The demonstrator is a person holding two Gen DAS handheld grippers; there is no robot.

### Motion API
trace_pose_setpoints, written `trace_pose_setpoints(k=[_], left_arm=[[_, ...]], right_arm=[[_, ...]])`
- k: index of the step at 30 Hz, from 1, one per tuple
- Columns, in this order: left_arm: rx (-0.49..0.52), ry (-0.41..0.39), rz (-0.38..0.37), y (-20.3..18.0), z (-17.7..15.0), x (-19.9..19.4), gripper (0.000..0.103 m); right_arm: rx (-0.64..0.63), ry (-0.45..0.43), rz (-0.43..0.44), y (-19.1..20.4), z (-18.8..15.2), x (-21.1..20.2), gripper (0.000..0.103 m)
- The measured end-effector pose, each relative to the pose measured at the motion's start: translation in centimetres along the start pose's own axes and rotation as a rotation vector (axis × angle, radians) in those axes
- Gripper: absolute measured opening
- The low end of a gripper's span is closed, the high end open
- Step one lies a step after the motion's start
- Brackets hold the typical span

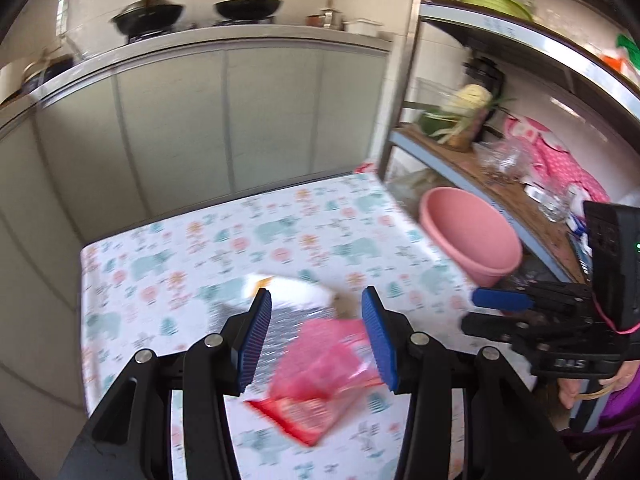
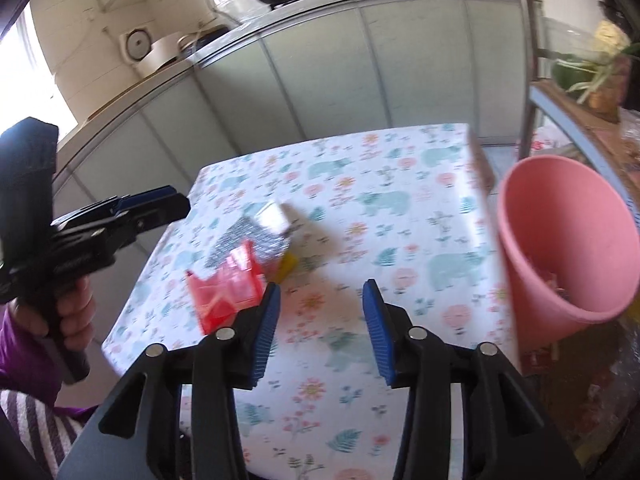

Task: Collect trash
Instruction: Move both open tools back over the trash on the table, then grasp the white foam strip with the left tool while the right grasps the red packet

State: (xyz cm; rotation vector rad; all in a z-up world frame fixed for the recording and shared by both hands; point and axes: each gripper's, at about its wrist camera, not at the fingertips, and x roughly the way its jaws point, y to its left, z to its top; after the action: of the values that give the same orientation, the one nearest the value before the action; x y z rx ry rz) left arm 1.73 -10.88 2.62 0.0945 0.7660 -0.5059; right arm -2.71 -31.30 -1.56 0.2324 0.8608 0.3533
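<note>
A red plastic wrapper (image 1: 324,372) (image 2: 228,292) lies on the flower-and-bear tablecloth (image 1: 192,248) (image 2: 404,216). Touching it are a silver foil wrapper (image 1: 288,328) (image 2: 248,240), a white scrap (image 1: 288,286) (image 2: 276,216) and a yellow piece (image 2: 289,266). My left gripper (image 1: 317,304) (image 2: 172,202) hovers open above this pile, its pads apart from the red wrapper. My right gripper (image 2: 322,292) (image 1: 486,312) is open over bare cloth, right of the pile, with nothing between its fingers. A pink basin (image 1: 472,236) (image 2: 568,240) stands off the table's right edge with some scraps inside.
A metal rack (image 1: 404,80) with vegetables, bags and jars stands at the right, its post close to the table's far corner. Grey cabinet doors (image 1: 180,120) under a counter with two woks (image 1: 248,6) run behind the table. A hand in a purple sleeve (image 2: 74,316) holds the left gripper.
</note>
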Motion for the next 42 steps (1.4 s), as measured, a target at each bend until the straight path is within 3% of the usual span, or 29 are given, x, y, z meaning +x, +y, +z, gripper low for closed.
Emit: trace_pose_setpoints(k=[8, 18, 22, 28, 34, 38, 42], left_arm=[[-0.155, 0.055, 0.096, 7.2, -3.1, 0.3, 0.046], [-0.206, 0.141, 0.101, 9.8, -4.6, 3.6, 0.046], [-0.206, 0.174, 0.079, 9.7, -4.7, 5.3, 0.046], [-0.181, 0.217, 0.056, 8.6, -4.8, 7.4, 0.046], [-0.187, 0.252, 0.071, 8.2, -4.7, 9.0, 0.046], [-0.211, 0.196, -0.009, 7.5, -2.4, 7.6, 0.046], [-0.328, 0.23, -0.1, 6.5, -0.2, 8.4, 0.046]], right_arm=[[-0.051, 0.09, 0.096, 2.3, 0.3, 2.8, 0.048], [-0.046, 0.189, 0.145, 3.2, 0.8, 7.7, 0.05], [-0.084, 0.202, 0.142, 3.4, 0.1, 8.0, 0.025], [-0.051, 0.143, 0.17, 2.3, -0.2, 6.0, 0.006], [-0.012, 0.103, 0.145, 0.8, -0.3, 3.4, 0.005], [0.012, 0.066, 0.122, -0.3, -0.5, 1.6, 0.004], [0.039, 0.035, 0.098, -1.4, -0.6, 0.7, 0.004]])
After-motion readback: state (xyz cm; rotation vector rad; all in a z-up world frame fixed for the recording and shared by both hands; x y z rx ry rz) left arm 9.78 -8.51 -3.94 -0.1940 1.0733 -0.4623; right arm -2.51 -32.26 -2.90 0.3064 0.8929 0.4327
